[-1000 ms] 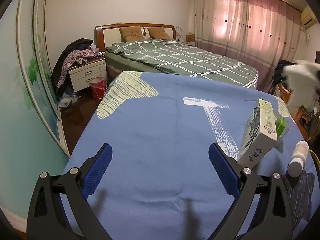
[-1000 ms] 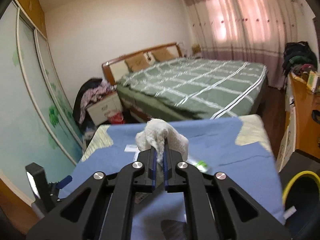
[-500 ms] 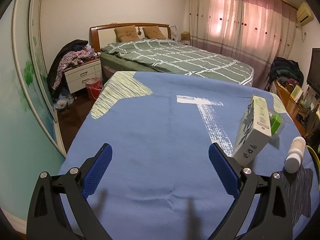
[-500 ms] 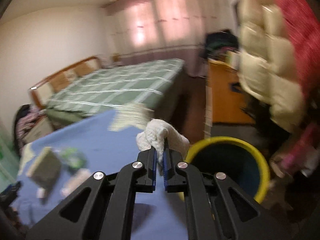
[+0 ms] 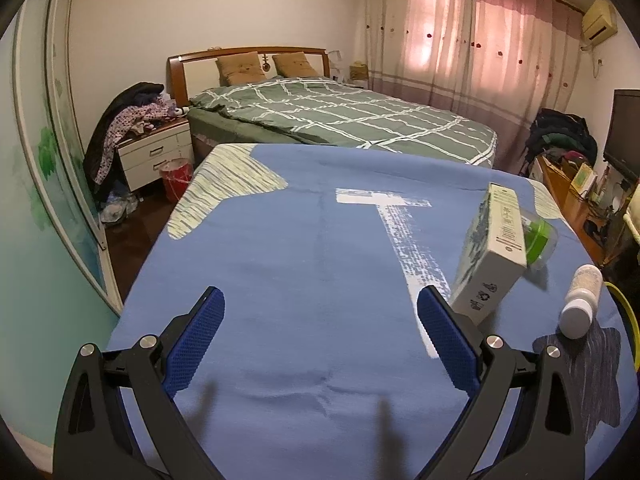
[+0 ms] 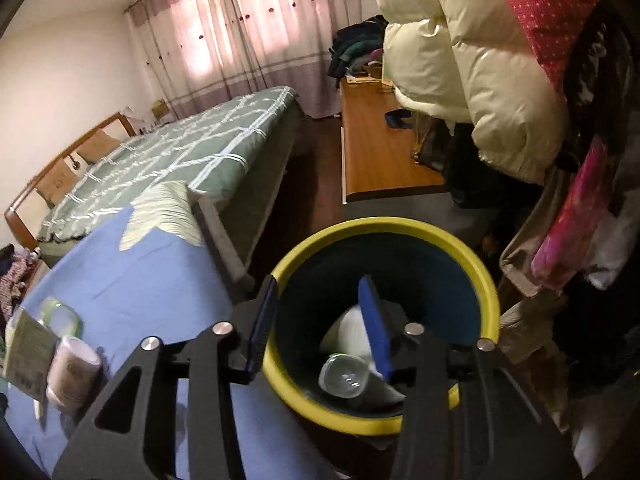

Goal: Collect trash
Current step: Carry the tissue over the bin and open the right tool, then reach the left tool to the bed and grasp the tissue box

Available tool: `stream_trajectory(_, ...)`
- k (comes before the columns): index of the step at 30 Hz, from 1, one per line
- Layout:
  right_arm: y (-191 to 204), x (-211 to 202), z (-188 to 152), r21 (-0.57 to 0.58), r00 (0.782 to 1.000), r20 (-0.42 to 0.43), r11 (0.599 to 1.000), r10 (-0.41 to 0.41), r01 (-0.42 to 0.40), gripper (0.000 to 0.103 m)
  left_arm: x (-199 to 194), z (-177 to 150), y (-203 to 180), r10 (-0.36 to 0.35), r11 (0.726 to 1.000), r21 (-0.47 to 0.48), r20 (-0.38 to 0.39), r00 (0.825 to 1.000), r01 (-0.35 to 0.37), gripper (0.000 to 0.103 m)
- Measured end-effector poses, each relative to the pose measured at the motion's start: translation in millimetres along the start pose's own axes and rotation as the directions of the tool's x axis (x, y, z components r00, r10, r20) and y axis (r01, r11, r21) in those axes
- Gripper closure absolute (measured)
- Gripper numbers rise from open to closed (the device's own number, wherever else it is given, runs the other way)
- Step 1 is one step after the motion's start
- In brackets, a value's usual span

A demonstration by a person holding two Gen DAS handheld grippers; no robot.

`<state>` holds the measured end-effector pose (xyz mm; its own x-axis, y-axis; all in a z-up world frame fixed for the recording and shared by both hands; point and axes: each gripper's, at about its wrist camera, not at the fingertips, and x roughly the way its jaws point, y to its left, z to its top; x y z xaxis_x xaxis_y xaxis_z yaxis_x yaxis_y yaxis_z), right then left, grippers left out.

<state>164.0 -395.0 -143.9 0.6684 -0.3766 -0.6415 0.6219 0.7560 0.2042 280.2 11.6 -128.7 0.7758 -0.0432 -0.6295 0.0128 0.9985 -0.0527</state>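
My right gripper (image 6: 318, 290) is open and empty above a yellow-rimmed blue bin (image 6: 420, 230) beside the table. White crumpled paper (image 6: 350, 330) and a clear plastic cup (image 6: 344, 374) lie inside the bin. My left gripper (image 5: 320, 308) is open and empty, low over the blue tablecloth (image 5: 312, 248). A white and green carton (image 5: 490, 256) stands just right of its right finger. A green-lidded clear container (image 5: 540, 236) lies behind the carton, and a white bottle (image 5: 580, 300) lies further right. The carton (image 6: 28, 344), container (image 6: 60, 316) and bottle (image 6: 72, 364) also show in the right wrist view.
A bed with a green checked cover (image 5: 352, 120) stands beyond the table. A nightstand (image 5: 156, 152) with clothes and a red bucket (image 5: 176, 172) are at the left. A wooden desk (image 6: 376, 144) and hanging coats (image 6: 480, 60) crowd the bin's far and right sides.
My right gripper swung from over the table to above the bin, opened and let go of the white crumpled paper, which now lies in the bin. My left gripper stayed put.
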Motion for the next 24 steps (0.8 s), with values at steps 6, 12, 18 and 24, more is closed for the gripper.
stream_trajectory(6, 31.9, -16.0, -16.5, -0.077, 0.996, 0.061, 0.996, 0.057, -0.052, 0.049, -0.1, -1.4, -12.4, -0.065, 0.997, 0.035, -0.017, 0.998, 0.066, 0.007)
stream_trajectory(12, 34.2, -10.2, -17.7, -0.081, 0.997, 0.034, 0.995, 0.066, -0.063, 0.046, -15.5, 12.9, -50.0, -0.164, 0.978, 0.126, -0.01, 0.986, 0.164, 0.007)
stream_trajectory(18, 30.7, -7.3, -16.7, -0.067, 0.996, 0.025, 0.994, 0.086, -0.084, 0.046, -4.8, 33.4, -97.9, -0.177, 0.956, 0.231, -0.04, 0.983, 0.181, 0.007)
stream_trajectory(24, 25.9, -2.9, -15.5, -0.05, 0.994, 0.004, 0.993, 0.111, -0.111, 0.046, 39.3, 54.1, -94.2, -0.099, 0.973, 0.198, -0.103, 0.99, 0.118, 0.007)
